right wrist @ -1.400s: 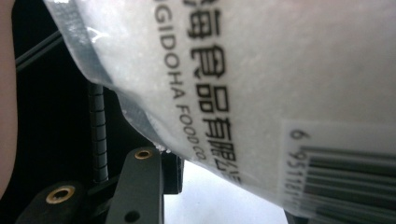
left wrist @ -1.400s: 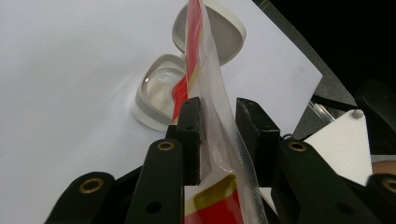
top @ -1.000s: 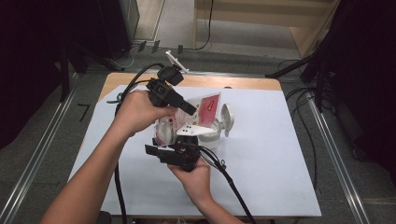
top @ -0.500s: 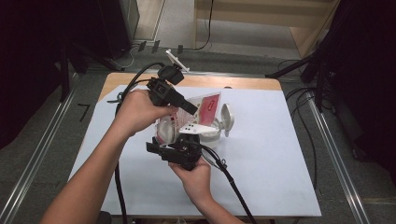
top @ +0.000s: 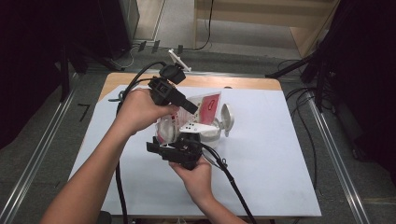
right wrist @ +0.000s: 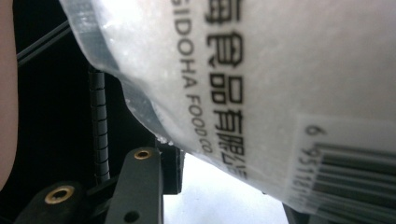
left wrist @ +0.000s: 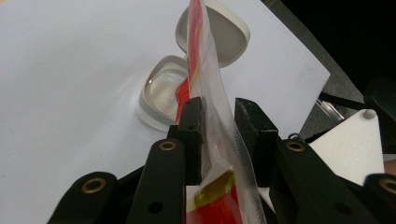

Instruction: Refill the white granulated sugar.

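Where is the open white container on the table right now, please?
In the high view, the white container sits near the table's centre, lid open to the right, just beyond the right claw and under the red-and-clear bag.

White sheet [top: 280, 177] covering table [top: 243, 83], wood edge showing along far side. Small white clip-like part [top: 179, 59] lying on floor just beyond table's far edge. Black cables [top: 306, 100] trailing over grey floor [top: 42, 144] at right. Metal rails [top: 336, 161] running along both sides. Wooden bench [top: 261, 14] standing farther back. Dark curtains [top: 364, 70] hanging at left and right.
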### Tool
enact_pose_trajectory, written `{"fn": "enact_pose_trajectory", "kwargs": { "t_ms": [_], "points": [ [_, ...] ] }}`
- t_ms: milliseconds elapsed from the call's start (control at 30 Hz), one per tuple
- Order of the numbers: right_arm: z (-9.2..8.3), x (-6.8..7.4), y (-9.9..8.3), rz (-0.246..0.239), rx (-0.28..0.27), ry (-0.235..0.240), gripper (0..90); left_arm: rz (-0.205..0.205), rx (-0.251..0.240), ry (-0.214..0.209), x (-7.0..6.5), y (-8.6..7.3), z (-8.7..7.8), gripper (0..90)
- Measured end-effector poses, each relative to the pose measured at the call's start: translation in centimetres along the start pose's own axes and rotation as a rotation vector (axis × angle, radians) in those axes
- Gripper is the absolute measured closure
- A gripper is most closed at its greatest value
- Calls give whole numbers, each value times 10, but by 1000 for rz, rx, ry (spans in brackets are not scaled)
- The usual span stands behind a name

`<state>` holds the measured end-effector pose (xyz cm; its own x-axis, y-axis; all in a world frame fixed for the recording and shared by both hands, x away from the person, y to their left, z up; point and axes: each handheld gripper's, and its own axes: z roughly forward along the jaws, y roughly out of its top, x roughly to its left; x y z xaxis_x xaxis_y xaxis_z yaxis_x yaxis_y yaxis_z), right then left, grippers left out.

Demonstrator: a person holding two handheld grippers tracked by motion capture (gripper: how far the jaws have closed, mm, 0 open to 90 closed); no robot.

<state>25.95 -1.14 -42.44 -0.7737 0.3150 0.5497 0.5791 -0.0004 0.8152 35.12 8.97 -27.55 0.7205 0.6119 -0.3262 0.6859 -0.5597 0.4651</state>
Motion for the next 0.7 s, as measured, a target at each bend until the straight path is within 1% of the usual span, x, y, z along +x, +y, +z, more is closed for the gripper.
{"fn": "enact_pose_trajectory", "kwargs": {
  "t_ms": [133, 200, 333, 533, 700],
  "points": [
    [0, 1, 0, 9, -8, 7, 622, -4, -3, -6, -2, 1, 0, 727],
    [0, 2, 0, 15, -17, 4, 623, 9, 5, -3, -2, 1, 0, 725],
    [0, 3, 0, 33, -31, 10, 622, 6, -1, -7, -2, 2, 0, 721],
    [-1, 3, 1, 28, -34, 13, 618, -5, -5, -11, -3, 2, 0, 721],
    [-2, 3, 0, 19, -34, 6, 617, 5, -2, -10, -4, 3, 1, 723]
  ]
}}
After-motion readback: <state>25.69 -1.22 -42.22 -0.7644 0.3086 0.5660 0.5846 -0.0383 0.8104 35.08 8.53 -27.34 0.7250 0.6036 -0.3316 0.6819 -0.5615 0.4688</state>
